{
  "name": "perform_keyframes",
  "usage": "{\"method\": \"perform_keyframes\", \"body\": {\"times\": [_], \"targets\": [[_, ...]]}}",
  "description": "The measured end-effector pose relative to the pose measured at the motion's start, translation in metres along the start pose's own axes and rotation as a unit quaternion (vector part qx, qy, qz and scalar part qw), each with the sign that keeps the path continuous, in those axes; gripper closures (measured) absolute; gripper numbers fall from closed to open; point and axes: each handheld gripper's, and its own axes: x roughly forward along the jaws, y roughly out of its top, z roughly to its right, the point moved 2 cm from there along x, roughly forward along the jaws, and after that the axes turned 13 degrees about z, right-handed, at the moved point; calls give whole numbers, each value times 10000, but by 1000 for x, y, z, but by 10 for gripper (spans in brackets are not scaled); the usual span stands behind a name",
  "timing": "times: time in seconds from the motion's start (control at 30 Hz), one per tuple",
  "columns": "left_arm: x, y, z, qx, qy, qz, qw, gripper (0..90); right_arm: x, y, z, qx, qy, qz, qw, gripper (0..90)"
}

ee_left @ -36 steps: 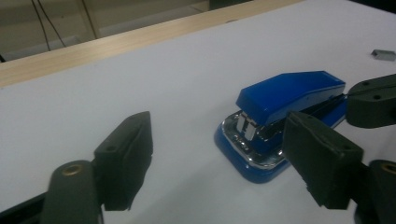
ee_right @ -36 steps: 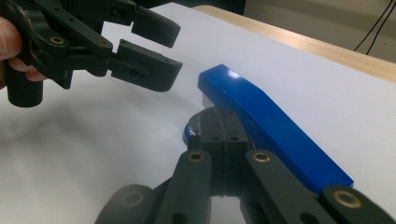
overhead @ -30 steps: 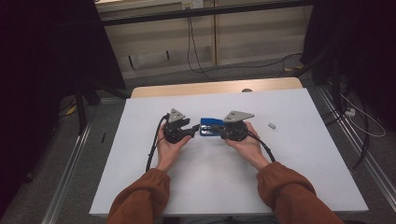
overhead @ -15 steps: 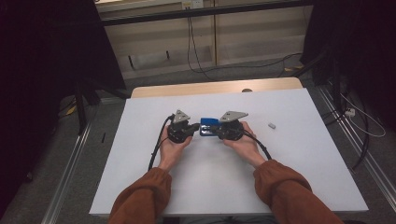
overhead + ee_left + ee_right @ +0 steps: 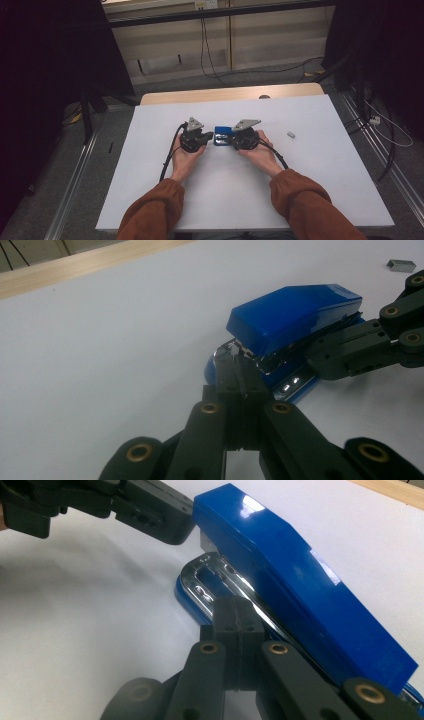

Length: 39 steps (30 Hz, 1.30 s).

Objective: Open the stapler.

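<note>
A blue stapler (image 5: pixel 222 134) lies in the middle of the white table (image 5: pixel 310 175), its lid (image 5: pixel 295 315) raised a little above the chrome rail (image 5: pixel 210 582). My left gripper (image 5: pixel 194 138) is on its left. In the left gripper view that gripper (image 5: pixel 239 385) is shut, with the tips against the stapler's metal front end. My right gripper (image 5: pixel 244 137) is on the stapler's right. It is shut too (image 5: pixel 239 617), its tips resting on the chrome rail under the lid. In the left gripper view it (image 5: pixel 360 347) reaches into the gap from the side.
A small grey staple block (image 5: pixel 290 134) lies loose on the table to the right, also seen far off (image 5: pixel 401 264). A wooden strip (image 5: pixel 230 94) runs along the table's far edge. Cables trail from both grippers toward the person's orange sleeves (image 5: pixel 150 215).
Both grippers have drawn a little closer together, closing in on the stapler from either side. The stapler has stayed at about the same spot.
</note>
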Motion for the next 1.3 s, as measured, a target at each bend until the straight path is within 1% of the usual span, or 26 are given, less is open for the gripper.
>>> {"method": "perform_keyframes", "body": {"times": [0.03, 0.07, 0.1, 0.2, 0.23, 0.3, 0.33, 0.37, 0.47, 0.53, 0.57, 0.63, 0.77, 0.9, 1.0, 1.07, 1.13, 1.3], "targets": [[1, 0, 0, 39, 4, 1, 10000, 900, 0, 0, 0, -9, 6, -8, 10000, 900], [2, 0, 1, 36, -15, -12, 10000, 900, 0, 0, 0, -15, 8, -12, 10000, 900], [3, 0, 1, 86, 6, -35, 10000, 900, 0, 0, 0, -9, 4, -16, 10000, 900], [4, 1, 1, 133, 32, -40, 9999, 900, 1, 0, 1, 14, 4, -4, 10000, 900], [7, 0, 1, 206, 105, -59, 9997, 900, 1, 0, 1, 30, -2, 13, 10000, 900], [9, -1, 0, 315, 139, -133, 9993, 900, 1, -1, 2, 119, -21, 42, 9999, 900], [9, -1, -1, 303, 89, -150, 9994, 900, 1, -1, 3, 124, -22, 35, 9999, 900], [10, -2, -1, 218, 48, -111, 9997, 900, 1, -1, 3, 97, -63, 26, 9999, 900], [9, -1, -1, 277, 39, -100, 9996, 900, 1, -1, 3, 144, -89, 39, 9998, 900], [7, 1, -1, 205, 41, -10, 9998, 900, 1, -1, 3, 144, -97, 34, 9998, 900], [7, 2, -1, 207, 32, 36, 9998, 900, 1, -1, 2, 141, -110, 35, 9998, 900], [6, 3, -1, 231, -5, 4, 9997, 900, 1, -1, 2, 122, -129, 33, 9998, 900], [7, 3, -1, 162, 1, 22, 9999, 900, 1, -1, 1, 87, -127, 49, 9999, 900], [7, 4, -1, 145, -4, 37, 9999, 900, 1, -1, 1, 105, -132, 44, 9998, 900], [6, 6, -1, 69, -38, 94, 9999, 900, 1, -1, 2, 109, -126, 53, 9998, 900], [6, 7, -1, 87, -26, 104, 9999, 900, 1, -1, 1, 79, -139, 49, 9999, 900], [5, 8, -1, 51, -27, 132, 9999, 900, 1, -1, 1, 95, -138, 52, 9998, 900], [4, 9, 0, 67, -29, 177, 9998, 900, 1, -1, 1, 99, -139, 55, 9998, 900]]}}
